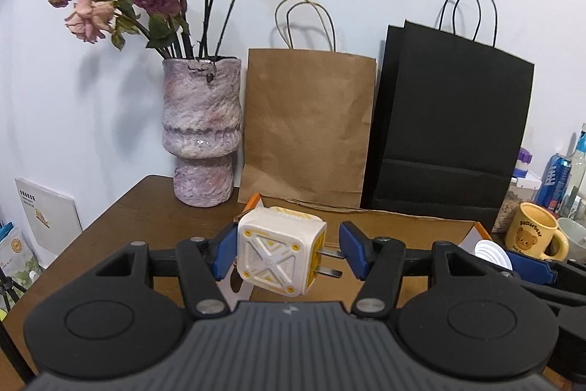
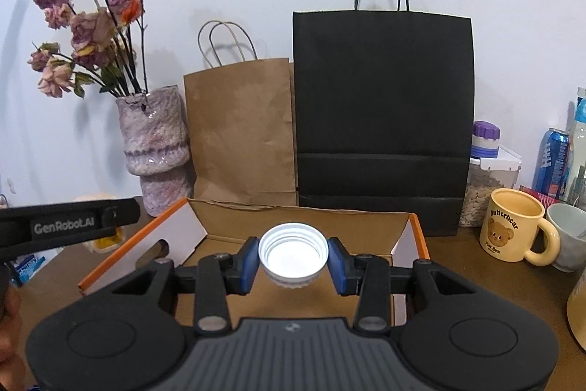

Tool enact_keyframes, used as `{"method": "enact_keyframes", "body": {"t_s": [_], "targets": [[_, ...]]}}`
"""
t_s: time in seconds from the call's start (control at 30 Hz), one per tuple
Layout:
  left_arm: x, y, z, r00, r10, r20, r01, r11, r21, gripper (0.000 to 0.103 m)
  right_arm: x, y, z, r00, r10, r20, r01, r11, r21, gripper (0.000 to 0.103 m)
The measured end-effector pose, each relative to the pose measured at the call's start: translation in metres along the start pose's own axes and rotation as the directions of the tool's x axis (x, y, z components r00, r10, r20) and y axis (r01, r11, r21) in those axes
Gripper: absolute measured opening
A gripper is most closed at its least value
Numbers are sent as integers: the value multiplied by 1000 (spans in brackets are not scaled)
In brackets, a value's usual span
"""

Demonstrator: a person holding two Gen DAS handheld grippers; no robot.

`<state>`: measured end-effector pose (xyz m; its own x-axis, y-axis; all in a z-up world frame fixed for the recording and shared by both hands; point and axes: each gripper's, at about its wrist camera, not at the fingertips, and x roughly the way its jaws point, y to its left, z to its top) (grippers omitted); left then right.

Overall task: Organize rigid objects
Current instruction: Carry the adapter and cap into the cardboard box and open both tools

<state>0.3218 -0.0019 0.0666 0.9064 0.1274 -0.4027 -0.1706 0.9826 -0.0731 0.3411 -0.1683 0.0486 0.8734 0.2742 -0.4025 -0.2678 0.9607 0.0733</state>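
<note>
My left gripper (image 1: 287,253) holds a white and yellow plug adapter (image 1: 280,255) between its blue pads; the adapter's metal prongs point toward the right pad. It hangs above the near left edge of an open cardboard box (image 1: 403,222). My right gripper (image 2: 293,261) is shut on a white plastic lid (image 2: 293,253), open side up, held over the box's inside (image 2: 304,222). The lid and the right gripper also show at the right of the left wrist view (image 1: 492,253).
A stone vase of dried roses (image 1: 201,131), a brown paper bag (image 1: 307,127) and a black paper bag (image 1: 454,123) stand against the wall behind the box. A yellow bear mug (image 2: 516,231), a grey cup (image 2: 569,237), a seed jar (image 2: 483,185) and cans stand at right.
</note>
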Motion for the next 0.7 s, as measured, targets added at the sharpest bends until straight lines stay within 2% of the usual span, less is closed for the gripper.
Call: {"method": "enact_keyframes", "body": {"t_s": [0.4,0.7], "targets": [[53,-3,-21,991,47,-122,-42,998,42,61,38,-12,-18,995,-31,-91,30,999,-12,39],[57,-2,-24,988,56,-142,-48,997,61,61,42,-13,-24,994,-23,-110,19,999,-34,39]]}}
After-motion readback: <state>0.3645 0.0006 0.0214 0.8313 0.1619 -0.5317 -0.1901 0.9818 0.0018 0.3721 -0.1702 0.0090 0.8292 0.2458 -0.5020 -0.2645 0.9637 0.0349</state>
